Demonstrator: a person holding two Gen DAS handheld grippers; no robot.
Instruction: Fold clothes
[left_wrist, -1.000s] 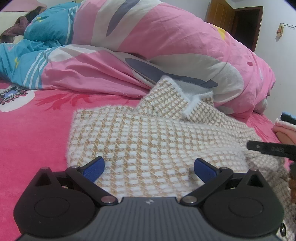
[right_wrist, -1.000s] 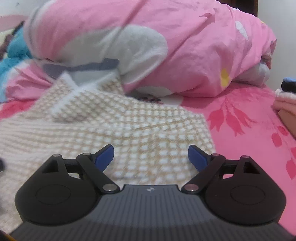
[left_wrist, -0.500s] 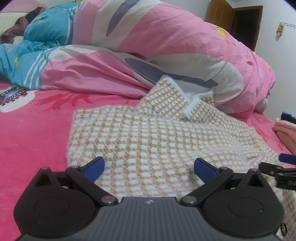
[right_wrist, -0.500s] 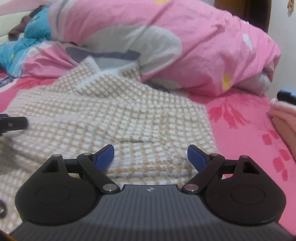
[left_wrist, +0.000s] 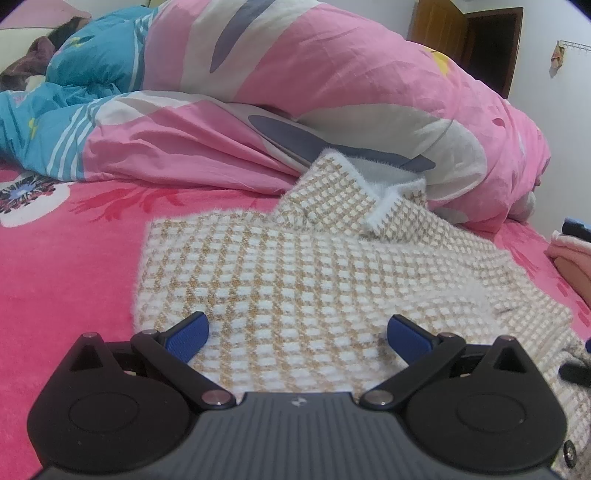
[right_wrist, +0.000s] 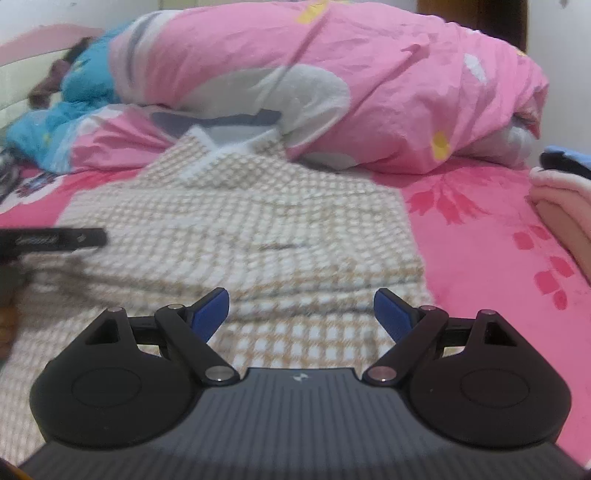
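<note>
A beige-and-white checked knit garment (left_wrist: 295, 280) lies spread on a bed covered by a pink sheet (left_wrist: 66, 266), its collar end touching a bundled pink duvet (left_wrist: 332, 85). Its sides look turned inward, so folding seems begun but unfinished; the lengthwise folds likely remain. The left hand-held gripper (left_wrist: 295, 334) and right hand-held gripper (right_wrist: 301, 310) both hover over the near hem, jaws spread wide, grasping nothing.
</note>
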